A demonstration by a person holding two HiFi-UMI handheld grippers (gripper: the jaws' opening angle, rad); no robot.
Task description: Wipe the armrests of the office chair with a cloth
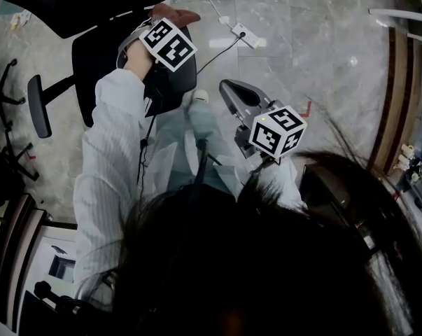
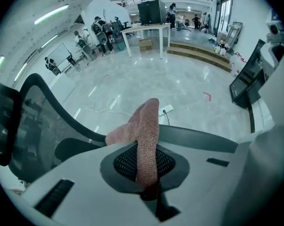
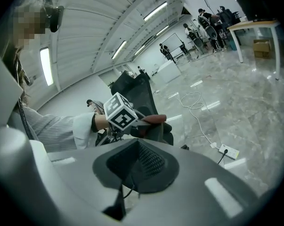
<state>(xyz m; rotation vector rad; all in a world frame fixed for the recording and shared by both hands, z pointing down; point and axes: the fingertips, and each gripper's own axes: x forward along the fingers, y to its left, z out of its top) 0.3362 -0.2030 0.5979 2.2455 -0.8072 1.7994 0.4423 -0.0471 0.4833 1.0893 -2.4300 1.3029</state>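
The black office chair (image 1: 92, 54) stands at the upper left of the head view, its near armrest (image 1: 37, 106) sticking out to the left. My left gripper (image 1: 163, 21) hangs over the chair's right side, shut on a pink cloth (image 1: 176, 14). In the left gripper view the cloth (image 2: 146, 135) is pinched between the jaws and droops over a dark bar of the chair (image 2: 198, 138). The mesh backrest (image 2: 24, 121) is on the left. My right gripper (image 1: 229, 89) floats to the right of the chair, jaws together and holding nothing. From the right gripper view (image 3: 138, 145) I see the cloth (image 3: 153, 120) and the chair (image 3: 139, 95).
A white power strip (image 1: 240, 33) with its cable lies on the marble floor beyond the chair. Another chair's wheeled base (image 1: 2, 93) is at the far left. A white table (image 2: 146, 32), steps and several people are far back. A dark screen (image 2: 247, 81) stands to the right.
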